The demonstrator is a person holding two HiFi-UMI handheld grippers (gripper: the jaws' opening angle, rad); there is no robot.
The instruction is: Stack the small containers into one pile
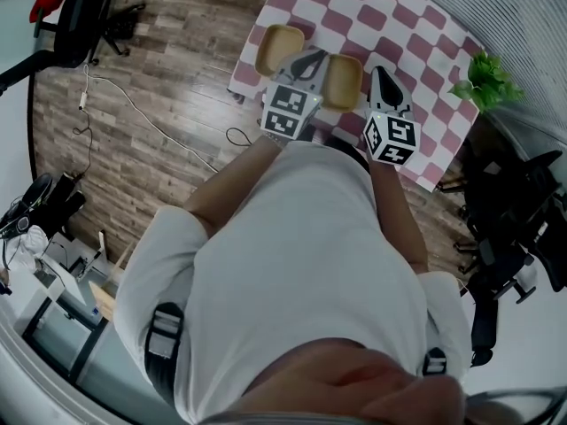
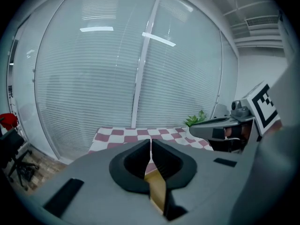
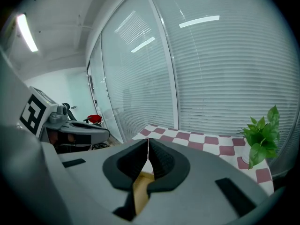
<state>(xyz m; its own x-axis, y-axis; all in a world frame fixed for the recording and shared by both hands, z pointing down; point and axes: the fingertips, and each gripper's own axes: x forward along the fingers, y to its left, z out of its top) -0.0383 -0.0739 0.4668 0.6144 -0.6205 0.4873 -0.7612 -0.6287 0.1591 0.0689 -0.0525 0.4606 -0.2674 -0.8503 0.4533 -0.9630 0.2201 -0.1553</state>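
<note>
Two small tan containers sit on the pink-and-white checked tablecloth (image 1: 399, 25): one (image 1: 280, 50) at the cloth's left edge, the other (image 1: 344, 82) just right of it. My left gripper (image 1: 308, 60) hangs between them, above the table, jaws shut and empty. My right gripper (image 1: 381, 76) hovers right of the second container, also shut and empty. In the left gripper view the jaws (image 2: 150, 146) meet, with a strip of tan (image 2: 157, 186) showing below them. The right gripper view shows the same: closed jaws (image 3: 148, 146) over a tan patch (image 3: 139, 187).
A potted green plant (image 1: 487, 80) stands at the table's right corner. Black office chairs (image 1: 514, 228) stand right of the table, and another chair (image 1: 75, 16) at the far left on the wood floor. A cable (image 1: 133, 104) trails across the floor. Window blinds (image 2: 117, 69) lie beyond the table.
</note>
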